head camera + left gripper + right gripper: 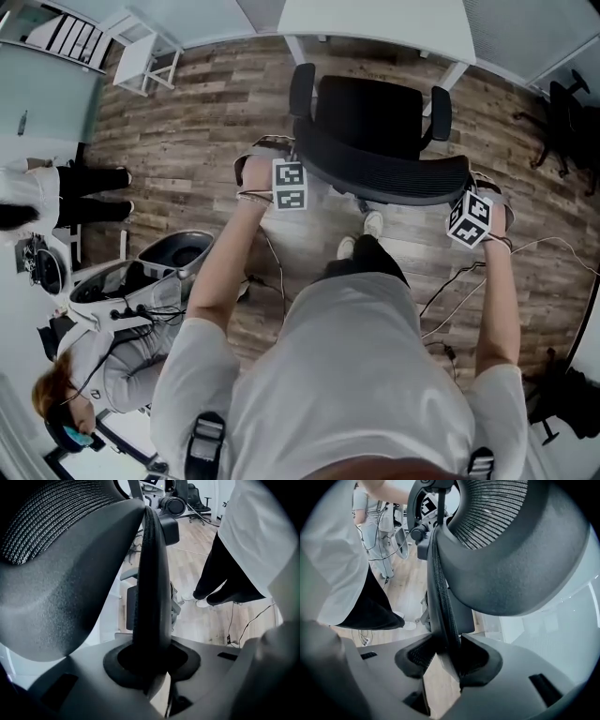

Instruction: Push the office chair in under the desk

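Backrest (394,174) clamped by left gripper (151,665), right gripper (448,661)

Looking down on a wood-plank floor (206,122), bearing a black office chair (375,141) in the middle and, just beyond it, the legs of a white desk (375,23). Also carrying a small white side table (136,56) in the far left corner, a second black chair (562,112) at the right edge, and a pair of white shoes (372,223) just behind the office chair (worn, not lying loose). Holding thin dark cables (448,287) too, trailing loosely over the planks on the right.
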`<action>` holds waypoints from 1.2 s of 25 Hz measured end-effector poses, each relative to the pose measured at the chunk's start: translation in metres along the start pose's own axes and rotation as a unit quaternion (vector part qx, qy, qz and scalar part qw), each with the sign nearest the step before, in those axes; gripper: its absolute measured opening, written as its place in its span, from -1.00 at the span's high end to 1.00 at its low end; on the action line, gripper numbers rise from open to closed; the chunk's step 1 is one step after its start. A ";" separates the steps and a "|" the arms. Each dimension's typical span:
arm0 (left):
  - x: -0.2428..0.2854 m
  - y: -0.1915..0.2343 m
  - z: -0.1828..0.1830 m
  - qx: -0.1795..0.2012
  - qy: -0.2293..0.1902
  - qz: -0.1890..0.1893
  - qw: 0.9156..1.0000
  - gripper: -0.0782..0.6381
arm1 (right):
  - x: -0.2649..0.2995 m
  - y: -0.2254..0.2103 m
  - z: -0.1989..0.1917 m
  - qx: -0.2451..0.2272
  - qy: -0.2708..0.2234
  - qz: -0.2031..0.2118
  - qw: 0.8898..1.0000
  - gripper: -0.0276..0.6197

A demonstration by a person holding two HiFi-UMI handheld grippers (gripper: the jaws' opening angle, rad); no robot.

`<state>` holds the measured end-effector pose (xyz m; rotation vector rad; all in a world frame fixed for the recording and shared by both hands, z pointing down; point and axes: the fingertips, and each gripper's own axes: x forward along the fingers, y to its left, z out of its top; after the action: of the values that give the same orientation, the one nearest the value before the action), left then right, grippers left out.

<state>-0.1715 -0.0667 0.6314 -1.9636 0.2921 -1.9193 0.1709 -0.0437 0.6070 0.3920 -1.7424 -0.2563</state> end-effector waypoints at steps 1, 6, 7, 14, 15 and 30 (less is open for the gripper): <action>0.002 0.004 -0.001 0.000 0.000 -0.002 1.000 0.49 | 0.002 -0.004 0.001 -0.001 -0.001 0.004 1.000 0.36; 0.014 0.031 -0.006 0.001 0.007 0.002 1.000 0.49 | 0.010 -0.029 0.004 -0.002 -0.010 -0.005 1.000 0.36; 0.017 0.035 -0.007 0.002 0.010 -0.001 1.000 0.49 | 0.013 -0.035 0.004 -0.003 -0.014 -0.010 1.000 0.36; 0.030 0.059 0.001 0.004 0.014 -0.009 1.000 0.51 | 0.024 -0.066 -0.005 -0.014 -0.034 -0.024 0.999 0.35; 0.031 0.062 0.002 0.002 0.015 -0.010 1.000 0.51 | 0.026 -0.070 -0.006 -0.015 -0.036 -0.024 0.999 0.35; 0.056 0.121 -0.005 -0.007 0.019 -0.008 1.000 0.51 | 0.052 -0.130 -0.005 -0.020 -0.037 -0.026 0.999 0.35</action>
<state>-0.1599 -0.1998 0.6330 -1.9459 0.3003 -1.9713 0.1826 -0.1832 0.6056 0.4033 -1.7978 -0.3469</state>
